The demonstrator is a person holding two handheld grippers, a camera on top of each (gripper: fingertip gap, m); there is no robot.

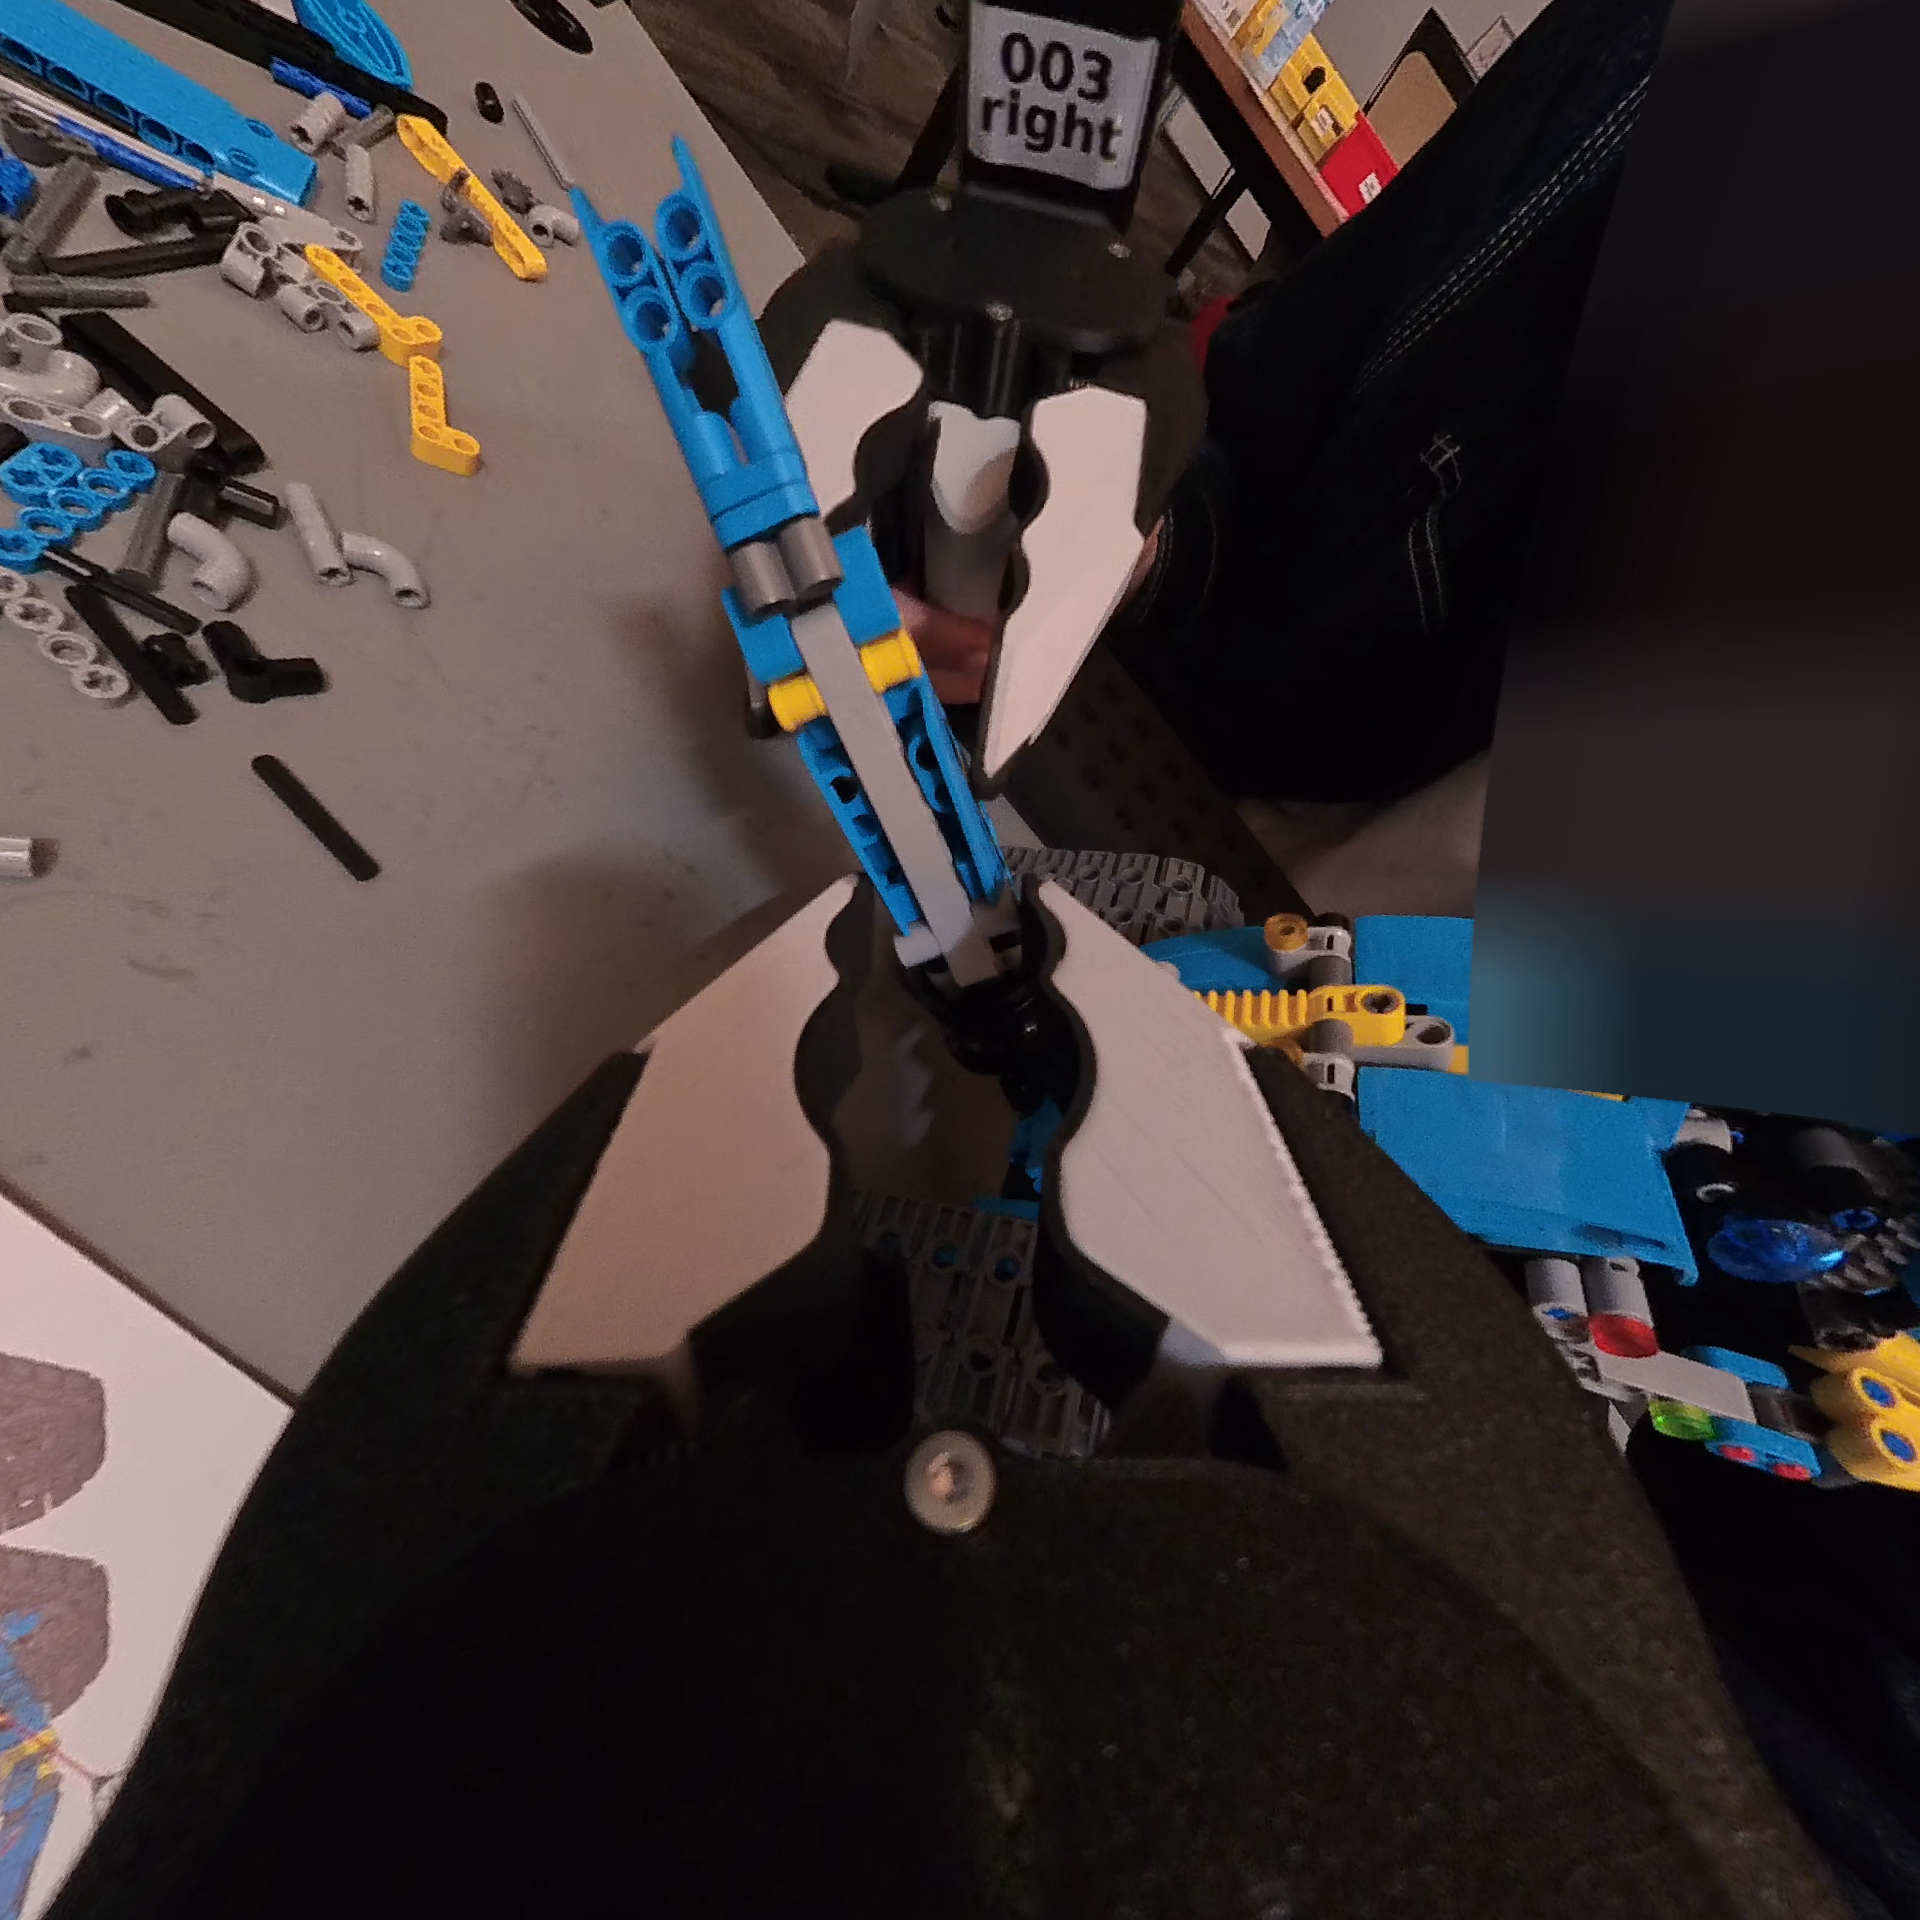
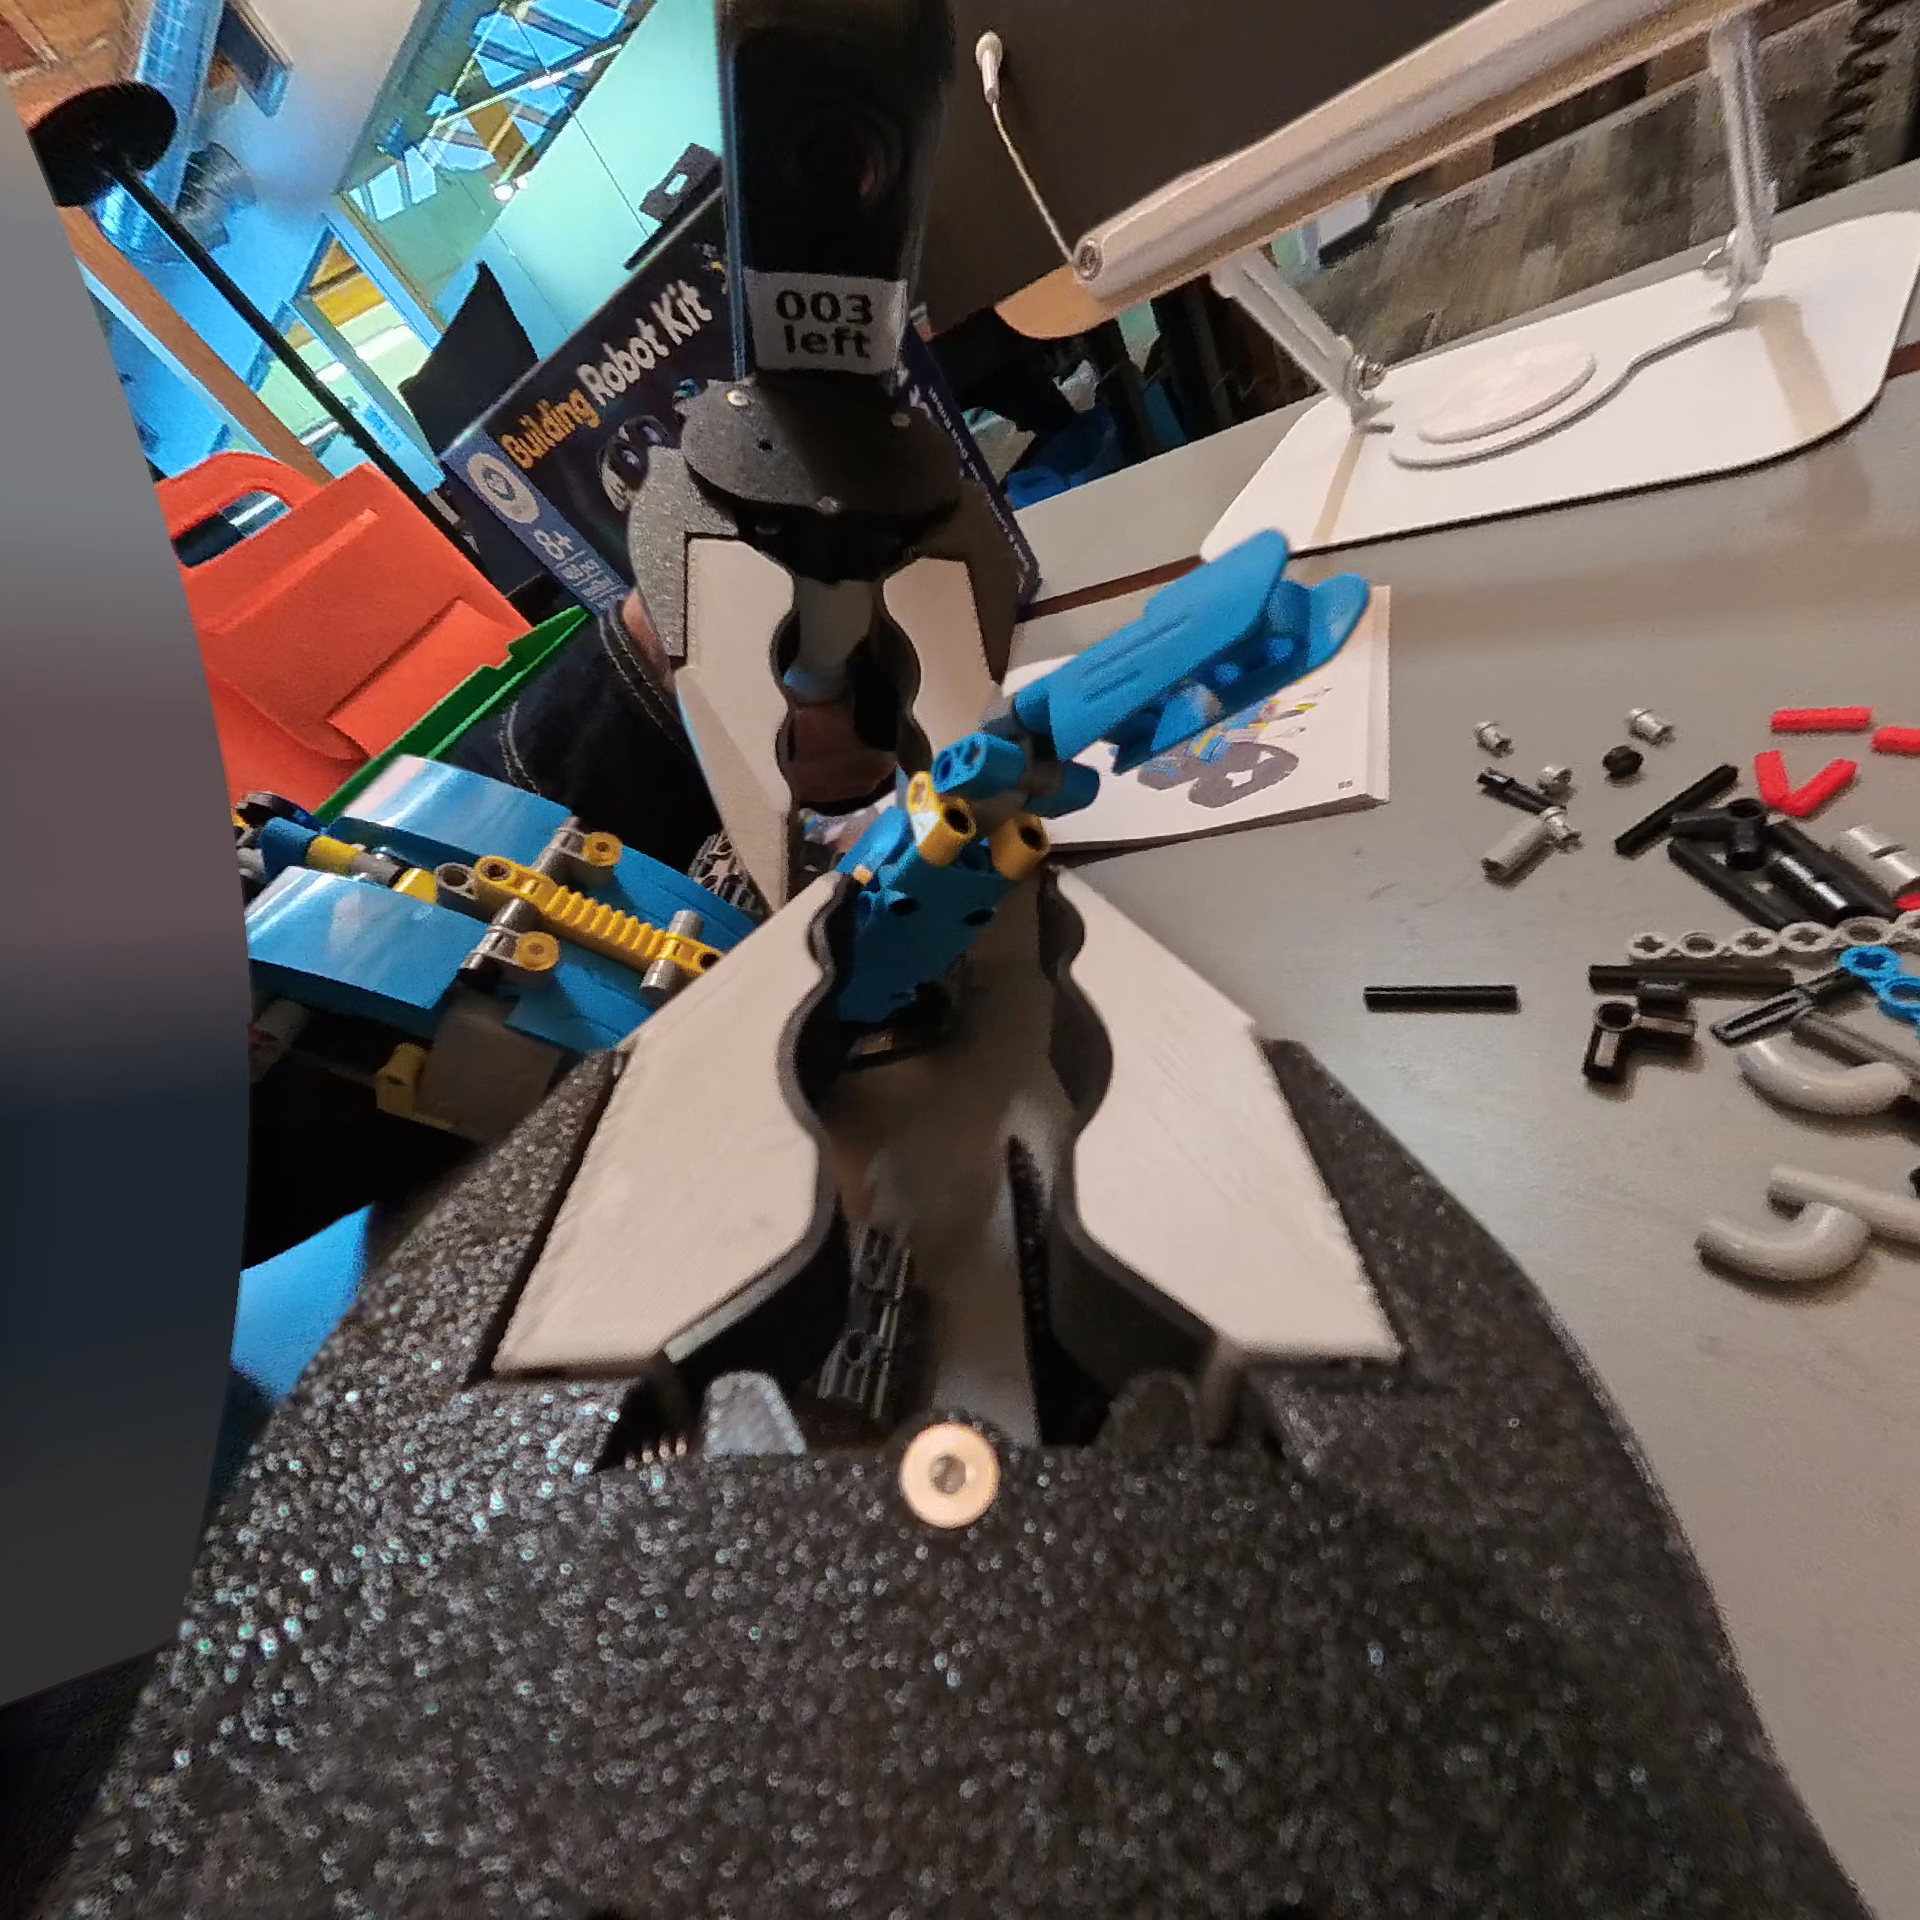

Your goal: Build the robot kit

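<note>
A long blue arm assembly (image 1: 831, 665) with a grey beam and yellow pins rises slanted between both grippers. My left gripper (image 1: 945, 894) is shut on its lower end, where a black joint sits. My right gripper (image 2: 940, 883) is shut on the blue block part (image 2: 914, 935) just under the yellow pins. The assembly's blue shell tip (image 2: 1195, 644) points up and right. Each gripper shows in the other's view, tip to tip: the right one (image 1: 904, 769) and the left one (image 2: 862, 831). A blue tracked model (image 1: 1507, 1164) with a yellow rack (image 2: 592, 914) lies right beneath.
Loose blue, yellow, grey and black parts (image 1: 208, 364) are spread over the grey table (image 1: 468, 935), also in the right wrist view (image 2: 1766, 883). An instruction booklet (image 2: 1299, 748), a white lamp base (image 2: 1558, 416), a kit box (image 2: 582, 416) and an orange chair (image 2: 332, 623) stand around. A person in dark clothes (image 1: 1403, 468) sits close. Only a small space, under 4 cm, lies between the two pairs of fingers. From either gripper's tips it is about 35 centimeters to the white lamp base (image 2: 1558, 416).
</note>
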